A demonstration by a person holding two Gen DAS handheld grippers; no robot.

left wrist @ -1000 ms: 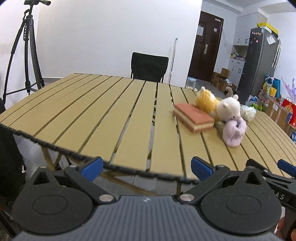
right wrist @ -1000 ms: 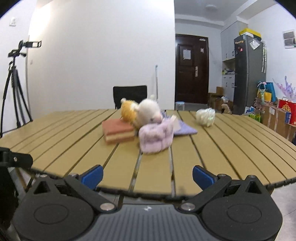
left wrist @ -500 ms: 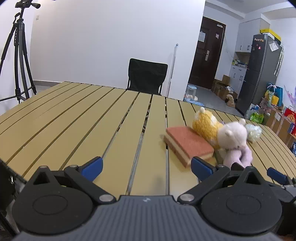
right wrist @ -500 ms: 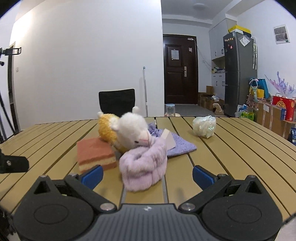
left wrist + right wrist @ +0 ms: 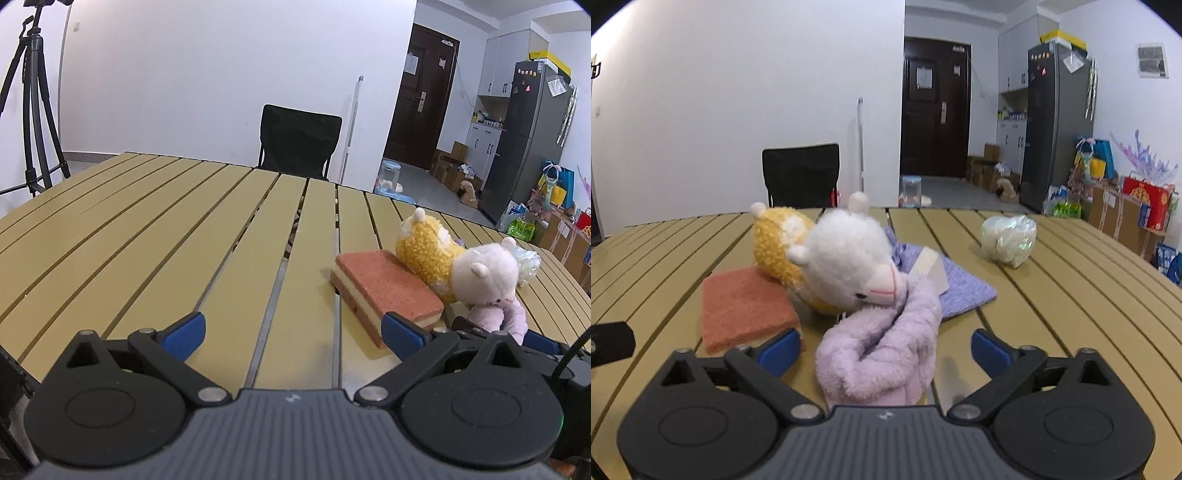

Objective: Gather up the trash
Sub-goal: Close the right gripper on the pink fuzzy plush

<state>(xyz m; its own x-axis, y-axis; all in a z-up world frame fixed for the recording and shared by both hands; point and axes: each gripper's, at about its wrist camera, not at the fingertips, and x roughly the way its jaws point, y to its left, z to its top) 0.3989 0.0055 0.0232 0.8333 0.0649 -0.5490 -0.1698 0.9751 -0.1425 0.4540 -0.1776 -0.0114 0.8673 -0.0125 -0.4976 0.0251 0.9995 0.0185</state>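
Note:
A crumpled clear plastic bag (image 5: 1008,240) lies on the slatted table (image 5: 1071,295), far right of the toys; it peeks out behind them (image 5: 528,264) in the left wrist view. A white paper scrap (image 5: 929,269) rests on a purple cloth (image 5: 960,288). My right gripper (image 5: 885,350) has its jaws closing, with the pink body of a white-headed plush (image 5: 879,354) between them; the pads do not press on it. My left gripper (image 5: 293,334) is open and empty, just left of an orange sponge (image 5: 384,291).
A yellow plush (image 5: 775,247) leans against the white-headed plush and the sponge (image 5: 742,306). A black chair (image 5: 299,140) stands behind the table. A tripod (image 5: 33,110) is at the far left. A fridge, boxes and bags line the right wall.
Both grippers moved forward over the table toward the toys. The pink plush now sits between the right gripper's jaws, which have narrowed a little. The left gripper came up beside the sponge.

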